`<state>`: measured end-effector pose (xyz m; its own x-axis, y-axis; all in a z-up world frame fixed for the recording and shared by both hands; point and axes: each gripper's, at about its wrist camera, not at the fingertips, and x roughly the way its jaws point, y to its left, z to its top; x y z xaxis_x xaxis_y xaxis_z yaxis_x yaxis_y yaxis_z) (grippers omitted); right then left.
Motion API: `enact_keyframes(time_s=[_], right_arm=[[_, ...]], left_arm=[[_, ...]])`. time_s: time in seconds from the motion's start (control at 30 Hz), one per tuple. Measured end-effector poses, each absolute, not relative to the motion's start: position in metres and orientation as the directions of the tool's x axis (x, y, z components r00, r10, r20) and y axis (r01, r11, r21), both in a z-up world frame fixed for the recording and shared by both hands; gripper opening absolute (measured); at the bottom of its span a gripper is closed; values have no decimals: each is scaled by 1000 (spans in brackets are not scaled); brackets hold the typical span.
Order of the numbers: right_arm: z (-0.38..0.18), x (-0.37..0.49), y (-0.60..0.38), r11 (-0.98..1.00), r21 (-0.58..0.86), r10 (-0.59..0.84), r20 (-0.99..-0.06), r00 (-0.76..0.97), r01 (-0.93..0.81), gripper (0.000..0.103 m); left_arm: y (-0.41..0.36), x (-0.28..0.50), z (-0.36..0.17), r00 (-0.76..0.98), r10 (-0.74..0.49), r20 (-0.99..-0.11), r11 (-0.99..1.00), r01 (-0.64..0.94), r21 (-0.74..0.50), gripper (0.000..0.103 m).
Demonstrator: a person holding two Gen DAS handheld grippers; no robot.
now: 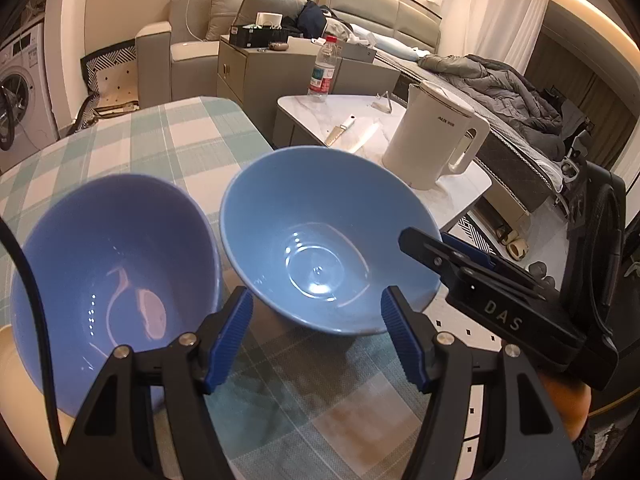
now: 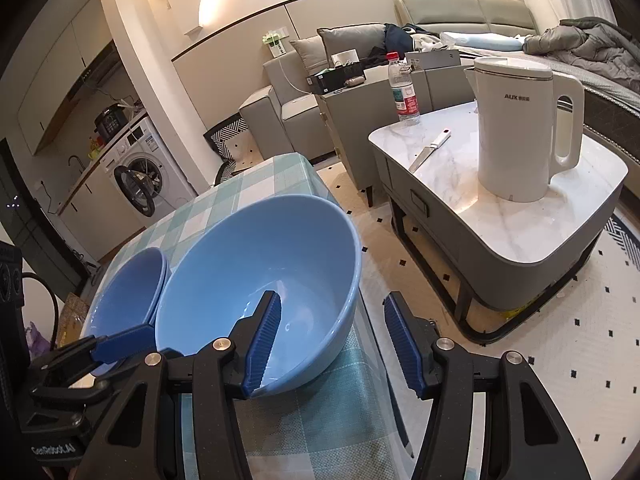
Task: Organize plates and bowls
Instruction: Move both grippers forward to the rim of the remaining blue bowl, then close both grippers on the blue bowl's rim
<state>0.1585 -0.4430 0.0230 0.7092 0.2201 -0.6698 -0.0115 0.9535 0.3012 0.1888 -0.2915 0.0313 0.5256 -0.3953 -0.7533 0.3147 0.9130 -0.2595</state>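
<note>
My two black grippers with blue ribbed pads both gape: left gripper (image 1: 316,340) holding nothing, right gripper (image 2: 332,344) straddling the rim of one of two glossy blue ceramic bowls (image 2: 260,288) on the checked tablecloth (image 1: 160,144).

Two blue bowls (image 1: 324,240) (image 1: 116,280) upright, side by side.

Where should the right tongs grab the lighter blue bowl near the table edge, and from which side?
On the rim, at the near right side by the table edge. The lighter blue bowl stands upright with a thin, flaring wall, so one finger goes inside and one outside. The right tongs already straddle that rim. The darker blue bowl crowds the opposite side.
</note>
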Motion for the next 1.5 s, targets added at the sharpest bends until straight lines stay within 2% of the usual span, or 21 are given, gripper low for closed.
enact_keyframes(time_s=[0.07,0.4,0.5,0.67,0.77,0.83,0.93,1.5], right_arm=[[21,159,-443,952,305,221,-671,707,-8,56],[11,161,-450,943,334,231,-671,705,8,53],[10,161,-451,937,349,249,-662,707,-2,49],[11,161,-445,938,347,259,-652,713,-23,36],[11,163,-442,938,346,266,-649,713,-34,33],[12,163,-441,942,334,257,-649,716,-36,33],[11,164,-440,947,320,248,-649,719,-38,33],[18,160,-437,962,269,212,-645,734,-42,33]], left_arm=[[-293,189,26,498,-395,-772,914,301,-272,66],[-298,192,21,553,-376,-743,925,268,-269,66],[-298,193,21,564,-373,-737,927,266,-266,66],[-298,192,21,576,-364,-732,930,268,-251,65],[-296,192,20,588,-346,-731,937,260,-234,58],[-294,192,20,594,-336,-731,941,252,-227,49],[-291,194,20,596,-334,-730,941,253,-224,44],[-295,188,26,616,-324,-718,942,282,-184,44]])
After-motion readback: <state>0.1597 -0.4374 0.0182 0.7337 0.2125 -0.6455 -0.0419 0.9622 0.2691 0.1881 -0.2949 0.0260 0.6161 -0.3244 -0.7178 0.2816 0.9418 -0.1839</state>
